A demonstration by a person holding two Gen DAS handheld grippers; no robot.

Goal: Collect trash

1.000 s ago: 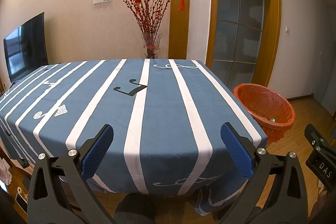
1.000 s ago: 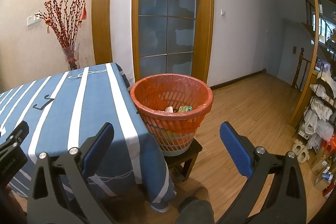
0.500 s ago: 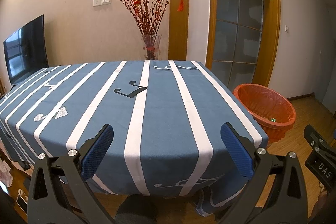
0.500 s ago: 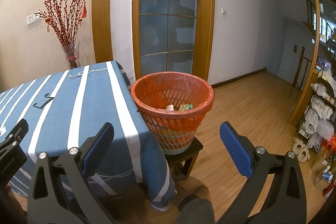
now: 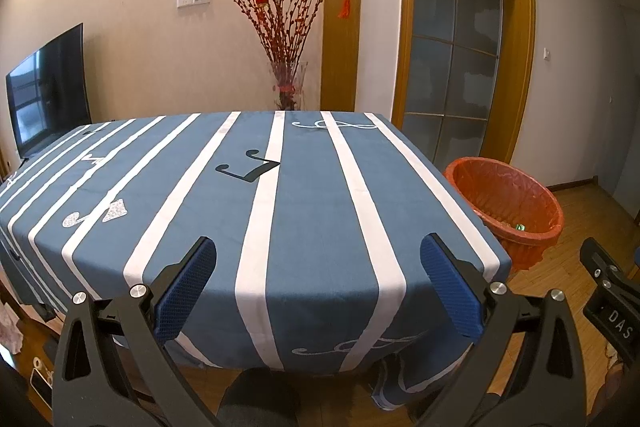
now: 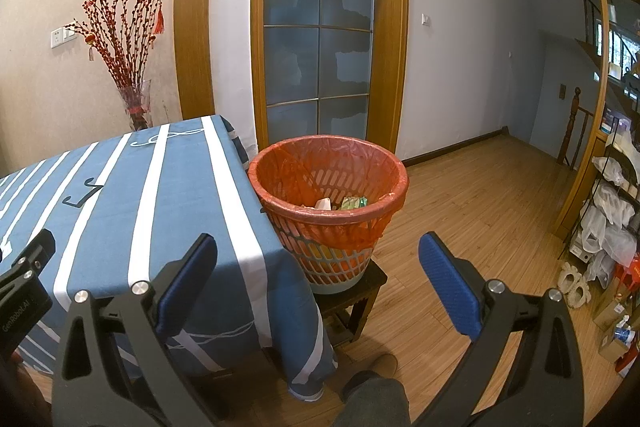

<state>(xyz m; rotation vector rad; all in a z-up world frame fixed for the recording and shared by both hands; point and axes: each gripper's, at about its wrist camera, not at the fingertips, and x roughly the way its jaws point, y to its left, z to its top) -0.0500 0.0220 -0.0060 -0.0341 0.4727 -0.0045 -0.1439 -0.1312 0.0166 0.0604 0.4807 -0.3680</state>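
An orange-lined waste basket (image 6: 328,183) stands on a small dark stool (image 6: 352,291) at the right end of the table; it also shows in the left wrist view (image 5: 504,203). Trash lies inside: a white piece (image 6: 323,203) and a green wrapper (image 6: 353,203). The table has a blue cloth with white stripes (image 5: 256,195), and I see no trash on it. My left gripper (image 5: 316,287) is open and empty over the table's near edge. My right gripper (image 6: 318,287) is open and empty, held back from the basket.
A vase of red branches (image 5: 286,83) stands behind the table's far edge. A TV (image 5: 48,87) is at far left. A glass door (image 6: 316,39) is behind the basket. A shelf with bags (image 6: 612,211) is at the right. Wood floor (image 6: 480,211) lies beyond the basket.
Both views have shifted slightly, as both grippers drew back and rose a little. Both grippers stay open and empty.
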